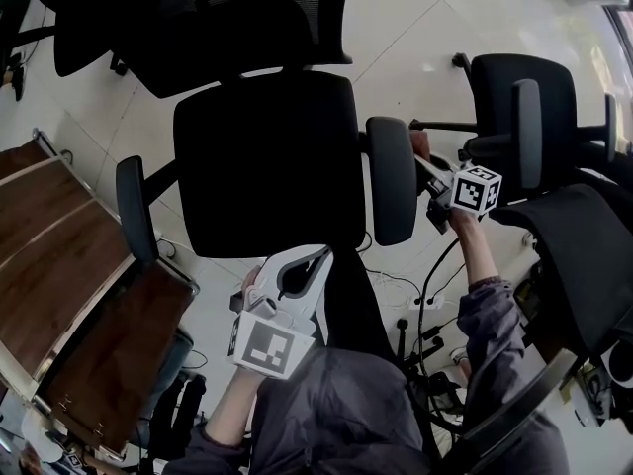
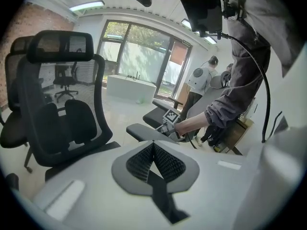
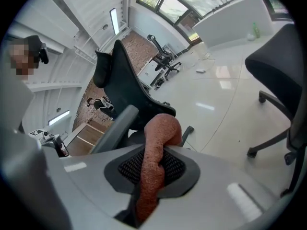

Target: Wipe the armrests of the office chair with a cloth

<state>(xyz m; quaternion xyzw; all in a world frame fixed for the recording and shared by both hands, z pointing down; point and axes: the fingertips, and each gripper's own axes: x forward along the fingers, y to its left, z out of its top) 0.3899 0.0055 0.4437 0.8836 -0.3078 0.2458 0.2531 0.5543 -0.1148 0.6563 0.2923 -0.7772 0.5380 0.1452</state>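
The left gripper (image 1: 321,257) is held close to the body on a bent arm. Its jaws are pressed together, and nothing is held between them. The right gripper (image 1: 423,160) is held out on a stretched arm, and a red-brown cloth (image 3: 156,162) is pinched in its jaws.

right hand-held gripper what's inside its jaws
A reddish cloth is clamped in the right hand-held gripper, its top folded over. Its lower end is hidden in the jaw slot.

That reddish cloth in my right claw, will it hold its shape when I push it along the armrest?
Probably not: the cloth curls over limply past the right claw, so it looks floppy and light. Its nubbly pile likely drags on the armrest rather than slipping.
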